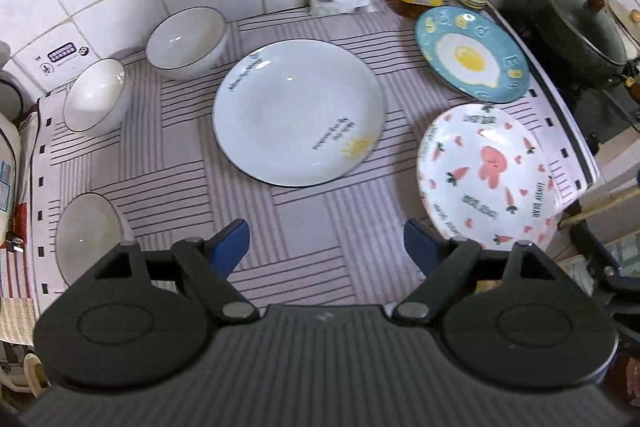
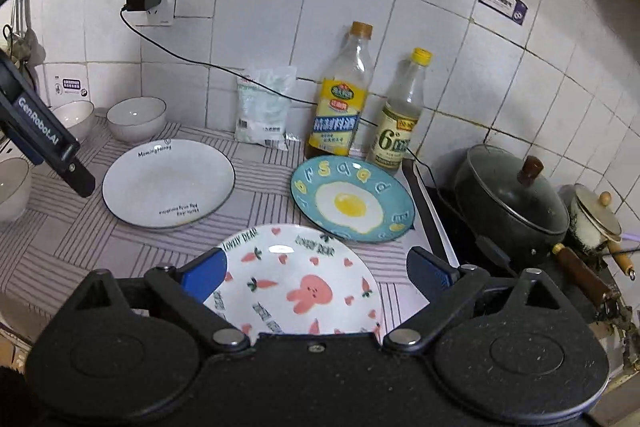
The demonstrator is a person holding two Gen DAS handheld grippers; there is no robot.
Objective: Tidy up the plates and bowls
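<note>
Both tools hang spread and empty above the striped desk (image 1: pixel 176 163): the left tool (image 1: pixel 326 247) over bare cloth, the right tool (image 2: pixel 316 277) over the rabbit plate (image 2: pixel 296 291) without touching it. Three plates lie apart: the white plate (image 1: pixel 296 111), egg plate (image 1: pixel 472 59) and rabbit plate. Three bowls (image 1: pixel 186 41) sit at the left. A sound next move seems to be pinching one plate's rim and stacking it squarely. The nearest bowl (image 1: pixel 86 235) is partly hidden; the rabbit plate's near edge is covered.
</note>
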